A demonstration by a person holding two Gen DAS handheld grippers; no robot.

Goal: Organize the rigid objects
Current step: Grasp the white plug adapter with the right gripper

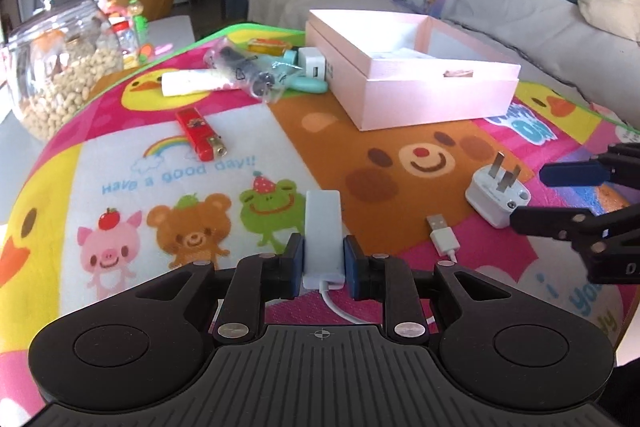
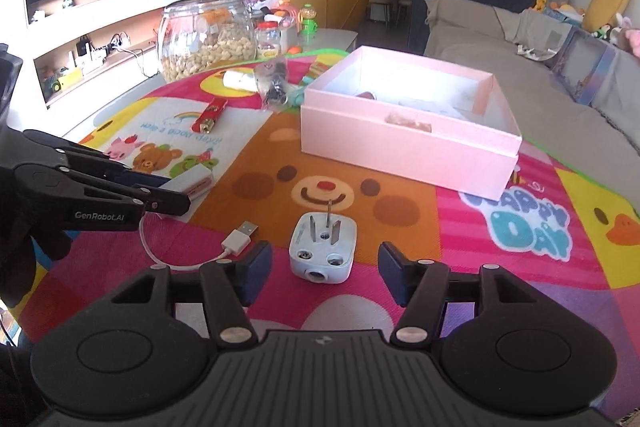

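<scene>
Between left gripper [image 1: 323, 261] fingers, white adapter [image 1: 322, 231] points lengthwise forward.

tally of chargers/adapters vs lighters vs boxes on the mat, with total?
Chargers/adapters: 3 (white adapter with cable held in left gripper; white plug adapter on mat, between the open fingers of right gripper; white USB charger beside box)
Lighters: 1 (red lighter)
Boxes: 1 (pink box)
Total: 5
</scene>
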